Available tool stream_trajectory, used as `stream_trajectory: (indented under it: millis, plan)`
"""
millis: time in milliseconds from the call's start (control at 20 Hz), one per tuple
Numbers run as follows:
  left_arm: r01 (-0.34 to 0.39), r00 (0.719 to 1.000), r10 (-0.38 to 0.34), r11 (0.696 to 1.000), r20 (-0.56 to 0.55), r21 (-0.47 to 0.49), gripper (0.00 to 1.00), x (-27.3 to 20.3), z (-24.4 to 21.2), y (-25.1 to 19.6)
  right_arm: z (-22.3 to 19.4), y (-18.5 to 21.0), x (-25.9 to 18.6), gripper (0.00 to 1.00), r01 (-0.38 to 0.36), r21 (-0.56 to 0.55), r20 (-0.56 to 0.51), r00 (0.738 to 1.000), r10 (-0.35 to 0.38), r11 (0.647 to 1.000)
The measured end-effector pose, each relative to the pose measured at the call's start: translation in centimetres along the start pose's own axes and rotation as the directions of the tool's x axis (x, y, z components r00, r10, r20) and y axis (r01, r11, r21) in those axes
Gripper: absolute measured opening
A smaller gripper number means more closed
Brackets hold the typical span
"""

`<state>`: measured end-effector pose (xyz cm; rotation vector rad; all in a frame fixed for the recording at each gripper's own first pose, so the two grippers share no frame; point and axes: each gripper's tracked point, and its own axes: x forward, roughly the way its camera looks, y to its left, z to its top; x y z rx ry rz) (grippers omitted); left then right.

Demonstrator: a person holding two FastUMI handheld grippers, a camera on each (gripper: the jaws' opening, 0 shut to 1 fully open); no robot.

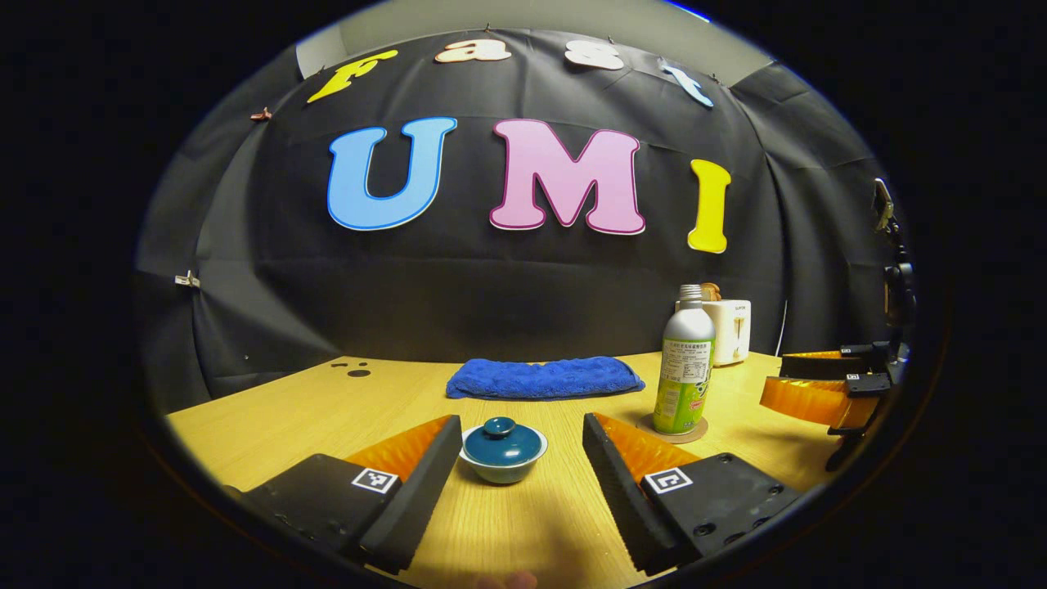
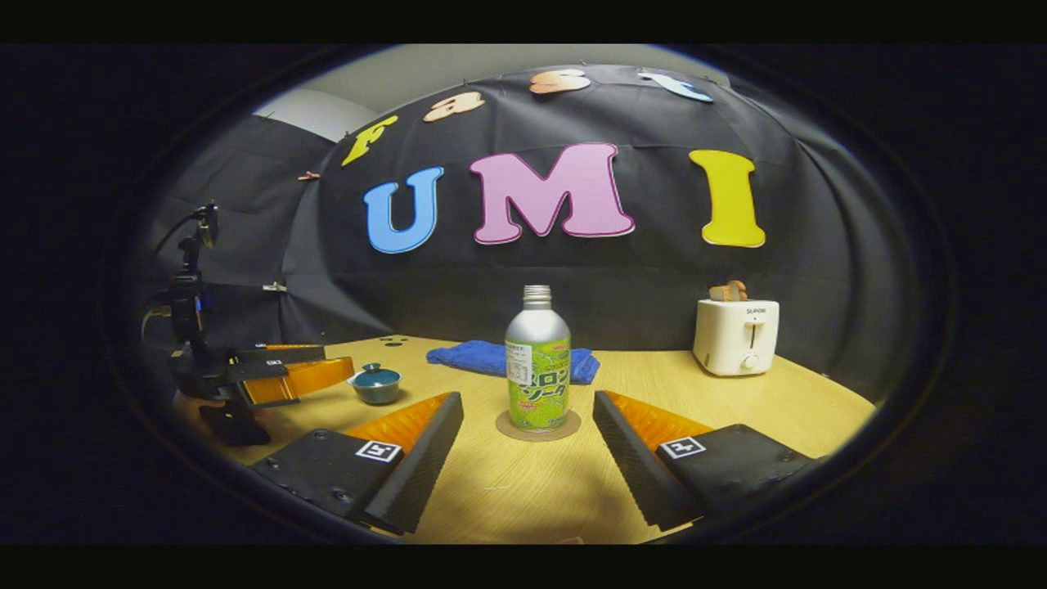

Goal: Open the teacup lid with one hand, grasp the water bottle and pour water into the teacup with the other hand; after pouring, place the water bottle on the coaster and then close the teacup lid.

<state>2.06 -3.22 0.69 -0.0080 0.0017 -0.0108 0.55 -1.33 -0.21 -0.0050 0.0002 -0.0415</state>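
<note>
A small teacup (image 1: 502,466) with a dark teal lid (image 1: 500,438) on it sits on the wooden table, just ahead of and between the fingers of my left gripper (image 1: 523,446), which is open. The metal water bottle (image 2: 537,361) with a green label stands uncapped and upright on a round cork coaster (image 2: 537,427). My right gripper (image 2: 527,425) is open, its fingers either side of the coaster and short of the bottle. In the left gripper view the bottle (image 1: 685,361) stands right of the cup. In the right gripper view the teacup (image 2: 375,384) sits far left beside the other gripper (image 2: 298,370).
A folded blue towel (image 1: 544,379) lies across the back of the table (image 1: 556,523). A white toaster (image 2: 737,335) stands at the back right. A camera stand (image 2: 192,278) rises at the table's left edge in the right gripper view.
</note>
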Motion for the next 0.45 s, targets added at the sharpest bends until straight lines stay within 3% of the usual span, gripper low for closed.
stream_trajectory:
  millis: [450]
  plan:
    - [-0.001,1.0,0.001,1.0,0.0,0.001,0.94,0.03,-0.07,-0.05,-0.09,0.44,0.06,0.98,-0.001,0.001,0.001,1.0,0.001,1.0]
